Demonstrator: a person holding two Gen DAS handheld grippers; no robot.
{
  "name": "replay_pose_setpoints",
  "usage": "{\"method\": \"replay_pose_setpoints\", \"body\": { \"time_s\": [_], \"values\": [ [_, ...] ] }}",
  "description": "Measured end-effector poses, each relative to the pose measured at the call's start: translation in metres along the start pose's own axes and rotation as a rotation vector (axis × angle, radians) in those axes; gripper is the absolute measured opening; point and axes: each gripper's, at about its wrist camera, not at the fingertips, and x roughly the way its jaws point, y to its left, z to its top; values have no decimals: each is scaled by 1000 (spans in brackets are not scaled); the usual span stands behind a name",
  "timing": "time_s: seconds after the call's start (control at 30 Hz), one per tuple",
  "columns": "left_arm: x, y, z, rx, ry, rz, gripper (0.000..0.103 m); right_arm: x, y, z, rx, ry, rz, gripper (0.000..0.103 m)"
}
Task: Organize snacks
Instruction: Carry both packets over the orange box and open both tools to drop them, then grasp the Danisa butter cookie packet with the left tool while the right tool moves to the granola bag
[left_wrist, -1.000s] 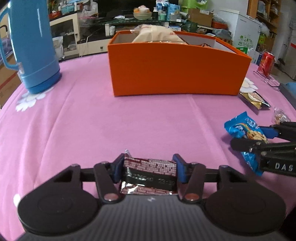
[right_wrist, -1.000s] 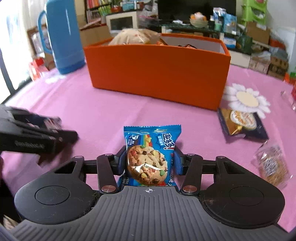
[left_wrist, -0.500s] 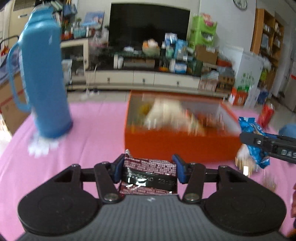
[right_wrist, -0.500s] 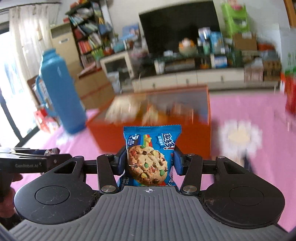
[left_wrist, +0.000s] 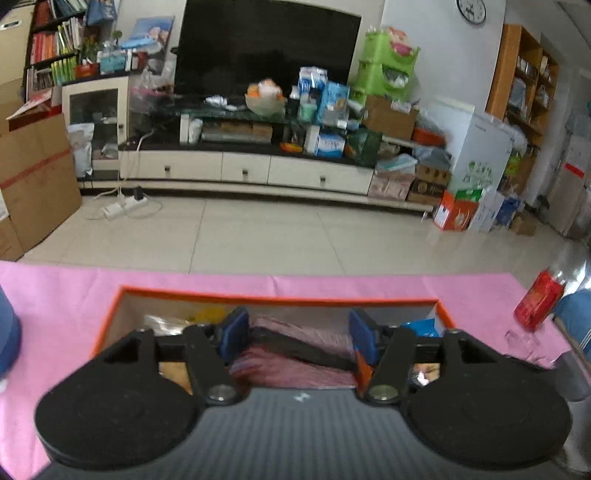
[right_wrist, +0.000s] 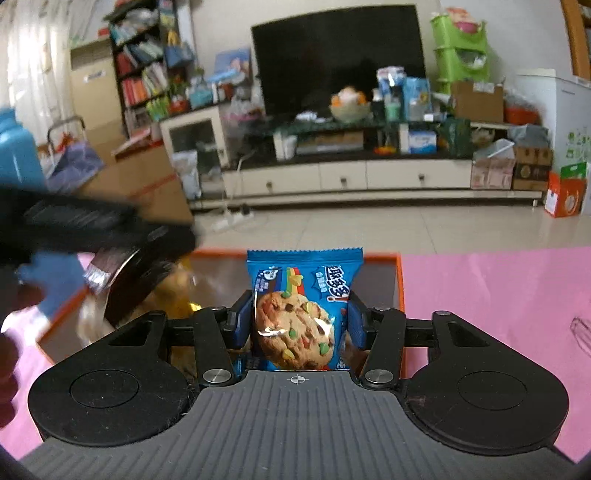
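Note:
My left gripper (left_wrist: 297, 334) hangs over the open orange box (left_wrist: 280, 297). Its jaws are opening, and the maroon snack packet (left_wrist: 295, 365) between them is blurred and tilted, slipping down out of the blue pads. In the right wrist view the same gripper (right_wrist: 155, 251) is a dark blur at the left above the box, the packet's silver end (right_wrist: 99, 273) below it. My right gripper (right_wrist: 299, 321) sits over the box's right end (right_wrist: 399, 280). Its jaws are opening too, but the blue cookie packet (right_wrist: 303, 280) still stands upright and sharp between the pads.
The box holds several snacks, among them a blue packet (left_wrist: 421, 326) and a yellow one (left_wrist: 207, 314). A blue thermos (left_wrist: 7, 339) stands left of the box on the pink tablecloth (left_wrist: 55, 288). A red can (left_wrist: 537, 302) stands to the right. Floor lies beyond the table's far edge.
Both grippers rose from the tablecloth and went forward until they were over the orange box. The left jaws spread and its maroon packet came loose. The cookie packet stayed in the right gripper.

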Motion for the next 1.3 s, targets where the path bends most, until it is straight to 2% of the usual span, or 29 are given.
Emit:
{"method": "replay_pose_setpoints", "body": {
  "time_s": [0.03, 0.1, 0.17, 0.27, 0.33, 0.43, 0.5, 0.63, 0.73, 0.8, 0.9, 0.97, 1.07, 1.17, 1.3],
  "values": [
    [2, -1, -4, 6, 4, -4, 69, 3, -1, -3, -4, 12, 1, 39],
    [-9, 1, -9, 13, -24, -5, 72, 1, -1, -2, -5, 3, 18, 51],
    [-26, 5, -12, 19, -48, 5, 74, -9, -1, 1, -1, -34, 2, 80],
    [-63, 21, -22, -5, -72, 10, 84, -27, -2, 4, 0, -71, -18, 83],
    [-93, 33, -35, -22, -82, 25, 100, -39, -2, 2, 1, -78, -12, 86],
    [-133, 47, -60, -15, -98, 64, 100, -60, -2, -5, 6, -85, -8, 88],
    [-151, 55, -82, -15, -67, 65, 100, -73, -3, -14, 11, -65, 1, 89],
    [-161, 60, -136, -14, 46, 67, 100, -106, -11, -44, 44, -26, 1, 92],
    [-155, 63, -167, -38, 131, 58, 100, -131, -25, -71, 94, 1, -16, 92],
    [-150, 61, -173, -33, 166, 33, 100, -150, -42, -89, 136, 11, -61, 92],
    [-153, 57, -176, 10, 154, 52, 100, -177, -76, -116, 217, 20, -136, 92],
    [-152, 59, -177, 0, 155, 54, 100, -185, -96, -131, 280, 38, -165, 92],
    [-147, 60, -173, -36, 173, 33, 100, -179, -115, -139, 343, 60, -174, 91],
    [-141, 57, -172, -24, 184, 43, 100, -159, -115, -135, 344, 36, -122, 91],
    [-138, 59, -174, -8, 201, 54, 100, -112, -92, -120, 245, 85, -84, 91]
  ]
}}
